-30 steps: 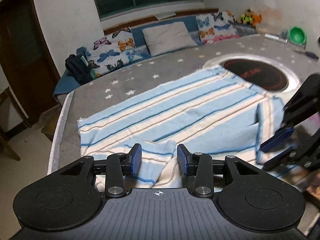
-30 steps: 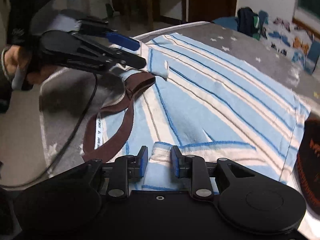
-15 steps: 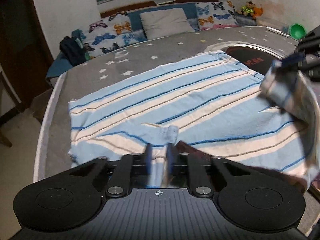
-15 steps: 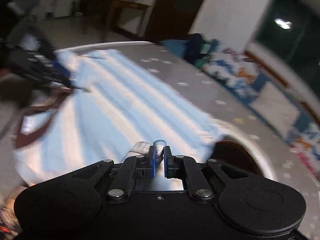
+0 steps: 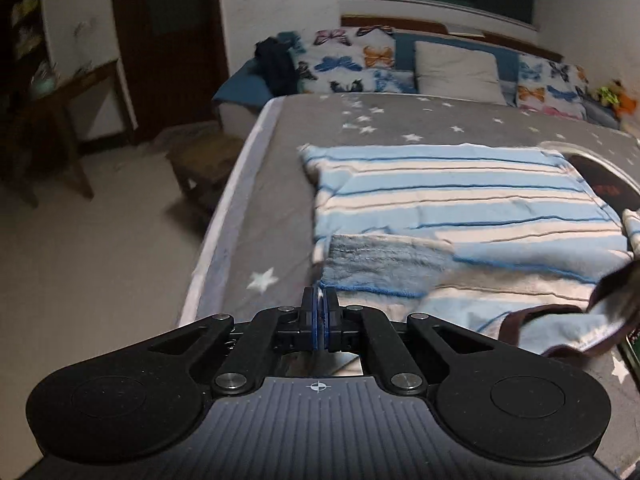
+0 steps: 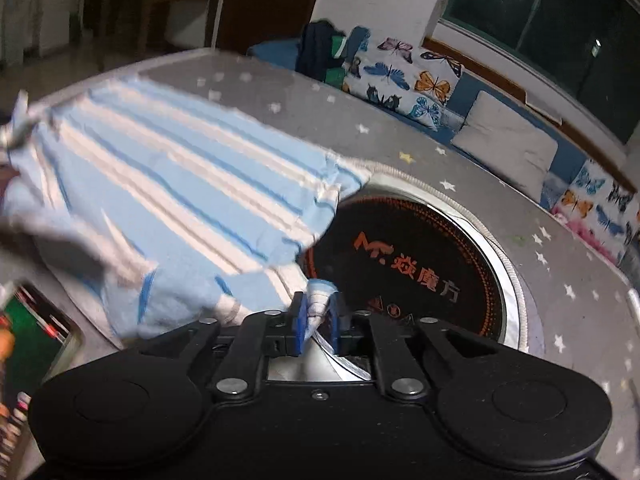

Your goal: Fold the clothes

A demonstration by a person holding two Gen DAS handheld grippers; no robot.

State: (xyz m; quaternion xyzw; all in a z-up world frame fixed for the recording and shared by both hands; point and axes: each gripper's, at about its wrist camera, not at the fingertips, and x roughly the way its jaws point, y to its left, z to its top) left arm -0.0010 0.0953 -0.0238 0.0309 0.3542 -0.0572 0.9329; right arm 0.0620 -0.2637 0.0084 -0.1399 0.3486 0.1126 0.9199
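Note:
A light-blue, white and brown striped shirt (image 5: 460, 184) lies spread on the grey star-print table cover (image 5: 360, 132). Its near edge is turned over, showing the paler inside (image 5: 384, 256), and its brown collar (image 5: 560, 320) sags at the lower right. My left gripper (image 5: 319, 314) is shut at the shirt's near left corner, with a thin bit of cloth pinched between the blue pads. In the right wrist view the shirt (image 6: 180, 184) is blurred by motion. My right gripper (image 6: 318, 320) is shut on a bunched striped fold of it.
A round black cooktop (image 6: 408, 264) with orange lettering is set into the table beside the shirt. A flat green and red packet (image 6: 36, 332) lies near the left edge. A wooden stool (image 5: 204, 160) stands off the table's edge. Butterfly cushions (image 5: 352, 64) line a bench behind.
Both grippers went from open to shut on the shirt's near edge. They have lifted and carried it, the left swinging toward the table's left edge, the right toward the cooktop.

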